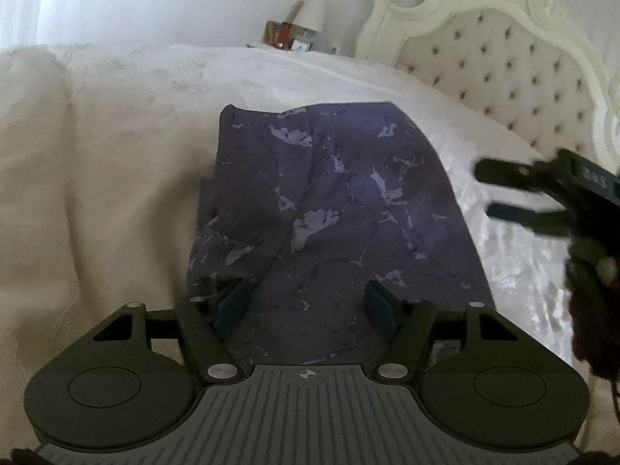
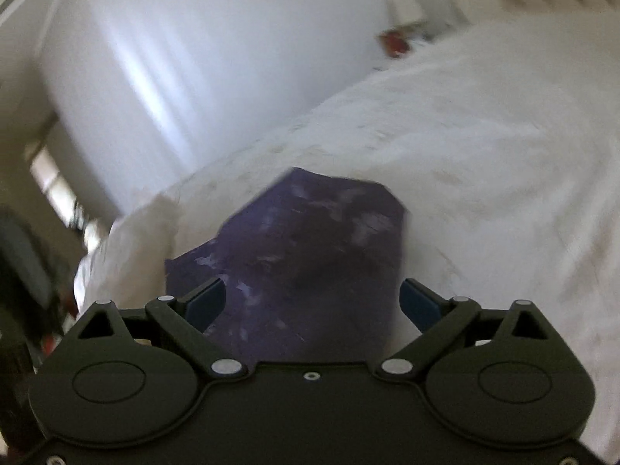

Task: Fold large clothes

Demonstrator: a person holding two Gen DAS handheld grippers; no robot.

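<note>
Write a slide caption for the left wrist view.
Open left hand-held gripper above purple garment on white bed.

I've got the garment (image 1: 341,201) lying flat on the bed (image 1: 116,135), running away from my left gripper (image 1: 306,304), whose jaws stand apart just over its near end w/ nothing pinched; headboard (image 1: 503,66) is off to the right, behind the garment; nightstand clutter w/ a lamp (image 1: 312,11) sits beyond the bed's far edge; my right gripper (image 1: 503,190) comes in from the right, over bare bedding, apart from the garment's right edge; in its own view the garment sits ahead between its spread jaws.
</note>
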